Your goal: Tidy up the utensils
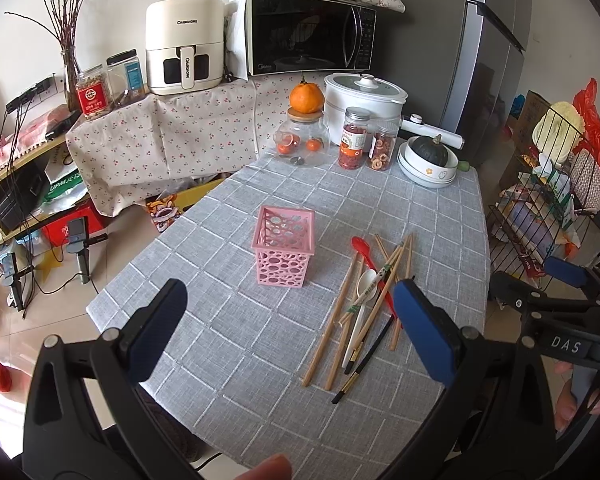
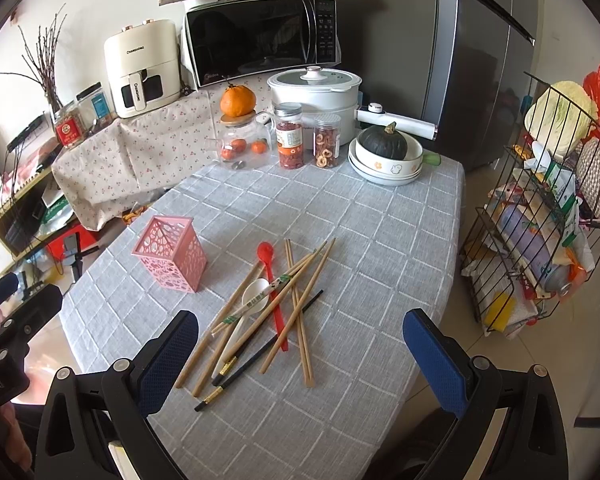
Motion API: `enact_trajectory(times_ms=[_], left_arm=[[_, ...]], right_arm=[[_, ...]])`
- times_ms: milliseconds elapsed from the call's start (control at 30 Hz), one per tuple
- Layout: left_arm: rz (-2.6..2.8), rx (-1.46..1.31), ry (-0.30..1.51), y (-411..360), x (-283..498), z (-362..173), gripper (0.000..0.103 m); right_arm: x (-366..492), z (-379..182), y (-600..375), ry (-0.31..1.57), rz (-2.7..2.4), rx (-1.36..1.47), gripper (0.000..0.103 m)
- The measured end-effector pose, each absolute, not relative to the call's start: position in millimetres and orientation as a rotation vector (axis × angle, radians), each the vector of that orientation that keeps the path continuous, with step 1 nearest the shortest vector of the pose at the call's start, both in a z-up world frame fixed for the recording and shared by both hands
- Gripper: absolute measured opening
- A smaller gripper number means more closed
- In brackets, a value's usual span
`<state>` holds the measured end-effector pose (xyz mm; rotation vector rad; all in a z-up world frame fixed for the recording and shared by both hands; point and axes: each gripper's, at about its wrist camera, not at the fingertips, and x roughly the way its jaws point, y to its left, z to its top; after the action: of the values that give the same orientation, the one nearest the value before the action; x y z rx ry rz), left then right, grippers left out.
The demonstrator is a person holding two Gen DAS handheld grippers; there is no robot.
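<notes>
Work is only just beginning: the pink holder is standing upright and empty at the left, and the left tool is hovering wide open, gripping nothing. Just right of the holder, wooden chopsticks, black chopsticks, a red spoon and a white spoon are all lying heaped on the grey surface, while the right tool is hanging over them, jaws spread and empty

Perforated pink plastic basket, apparently wooden chopsticks, glossy red spoon, woven tablecloth
</notes>
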<state>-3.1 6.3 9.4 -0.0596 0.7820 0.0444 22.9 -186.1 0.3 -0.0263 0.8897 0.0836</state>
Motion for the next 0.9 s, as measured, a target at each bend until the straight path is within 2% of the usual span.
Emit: enact_trajectory(times_ms=[500, 833, 900], left_arm=[[0.025, -0.042, 0.772, 10, 10, 5, 0.102], [-0.158, -0.073, 1.021, -7, 75, -31, 0.102], [-0.208, -0.084, 1.065, -17, 88, -40, 0.099]], right_arm=[[37, -3, -194, 0.915, 0.079, -0.013, 0.103], [96, -38, -216, 1.158, 0.142, 0.071, 0.103], [108, -47, -224, 1.192, 0.147, 0.097, 0.103]])
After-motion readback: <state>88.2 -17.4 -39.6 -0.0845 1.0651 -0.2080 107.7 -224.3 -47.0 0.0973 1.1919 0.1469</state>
